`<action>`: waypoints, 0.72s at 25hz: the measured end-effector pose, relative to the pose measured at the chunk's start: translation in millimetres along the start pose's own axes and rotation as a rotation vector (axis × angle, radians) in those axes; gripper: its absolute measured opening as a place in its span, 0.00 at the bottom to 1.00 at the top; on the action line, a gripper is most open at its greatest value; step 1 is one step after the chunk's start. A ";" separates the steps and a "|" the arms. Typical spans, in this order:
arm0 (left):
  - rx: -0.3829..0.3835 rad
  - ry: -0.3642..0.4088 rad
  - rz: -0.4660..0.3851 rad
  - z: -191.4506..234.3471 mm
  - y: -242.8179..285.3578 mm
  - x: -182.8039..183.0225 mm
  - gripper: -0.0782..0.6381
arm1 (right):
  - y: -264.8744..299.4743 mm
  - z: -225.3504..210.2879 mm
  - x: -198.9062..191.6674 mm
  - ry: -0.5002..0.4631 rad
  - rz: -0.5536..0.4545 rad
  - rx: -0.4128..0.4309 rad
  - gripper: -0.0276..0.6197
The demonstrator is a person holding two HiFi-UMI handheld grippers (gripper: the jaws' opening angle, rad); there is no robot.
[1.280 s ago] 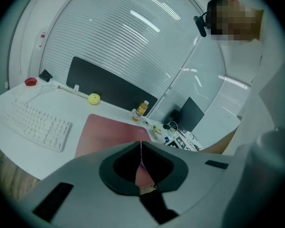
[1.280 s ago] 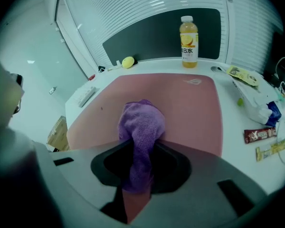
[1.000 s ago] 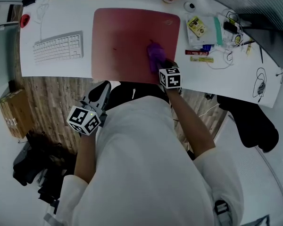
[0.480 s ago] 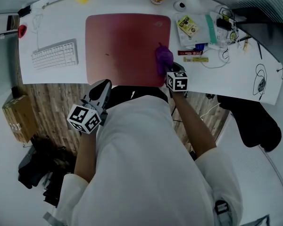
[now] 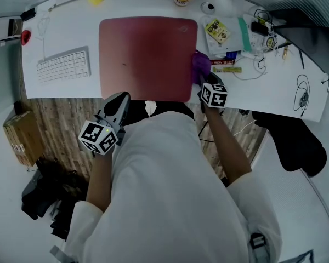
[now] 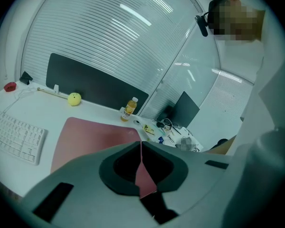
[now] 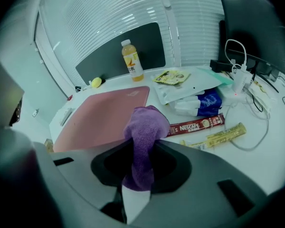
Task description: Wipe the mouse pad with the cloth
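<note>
1. Head view: the red mouse pad [image 5: 148, 56] lies on the white tabletop [image 5: 274, 95] between a keyboard [image 5: 63, 64] and a clutter of packets. The right gripper [image 5: 201, 76] holds the purple cloth [image 5: 202, 63] at the pad's right edge, mostly over bare tabletop. The left gripper [image 5: 119, 99] hangs off the tabletop's near edge, apart from the pad.
2. Left gripper view: its fingers [image 6: 85, 175] are pressed together with nothing between them. Beyond them are the mouse pad [image 6: 92, 134], a bottle [image 6: 129, 109] and a yellow toy [image 6: 74, 99].
3. Right gripper view: the fingers [image 7: 202, 172] pinch the cloth [image 7: 145, 127], which bunches up above them. The mouse pad [image 7: 104, 118] lies to its left, and a red sachet [image 7: 194, 126] just to its right.
</note>
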State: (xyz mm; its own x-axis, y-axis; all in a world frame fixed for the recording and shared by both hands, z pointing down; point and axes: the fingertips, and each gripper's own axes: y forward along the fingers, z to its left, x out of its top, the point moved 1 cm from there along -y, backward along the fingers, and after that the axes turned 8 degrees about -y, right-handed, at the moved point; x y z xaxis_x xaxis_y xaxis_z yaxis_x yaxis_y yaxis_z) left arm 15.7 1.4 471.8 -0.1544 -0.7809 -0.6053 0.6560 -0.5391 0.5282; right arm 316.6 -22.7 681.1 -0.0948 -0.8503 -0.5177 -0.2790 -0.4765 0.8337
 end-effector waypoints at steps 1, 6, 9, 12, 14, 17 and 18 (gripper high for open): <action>0.001 -0.002 -0.001 1.6 -1.3 -0.1 0.14 | -1.2 -2.8 3.0 0.005 -0.007 -0.013 0.21; -0.009 -0.008 -0.012 12.2 -12.2 4.3 0.14 | 4.7 -7.8 11.4 0.010 0.011 -0.094 0.21; -0.014 -0.009 -0.015 23.2 -21.7 8.1 0.14 | 16.4 -0.4 18.2 -0.004 0.032 -0.133 0.21; -0.015 -0.012 -0.015 40.9 -34.0 13.2 0.14 | 28.6 11.8 26.5 -0.009 0.051 -0.162 0.21; -0.012 -0.019 -0.016 54.3 -42.6 16.1 0.14 | 36.5 20.5 32.9 -0.010 0.061 -0.176 0.21; -0.006 -0.031 -0.020 72.9 -55.5 18.9 0.14 | 47.6 35.3 41.8 -0.019 0.075 -0.188 0.21; -0.005 -0.037 -0.022 78.8 -59.4 19.8 0.14 | 51.2 40.5 44.5 -0.027 0.079 -0.191 0.21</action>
State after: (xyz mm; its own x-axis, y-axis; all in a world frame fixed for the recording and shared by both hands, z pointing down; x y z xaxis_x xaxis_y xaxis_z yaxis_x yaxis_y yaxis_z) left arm -84.5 -7.0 475.3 -0.1953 -0.7802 -0.5943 0.6555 -0.5546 0.5126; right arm 259.4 -75.9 692.9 -0.1351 -0.8817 -0.4520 -0.0832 -0.4445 0.8919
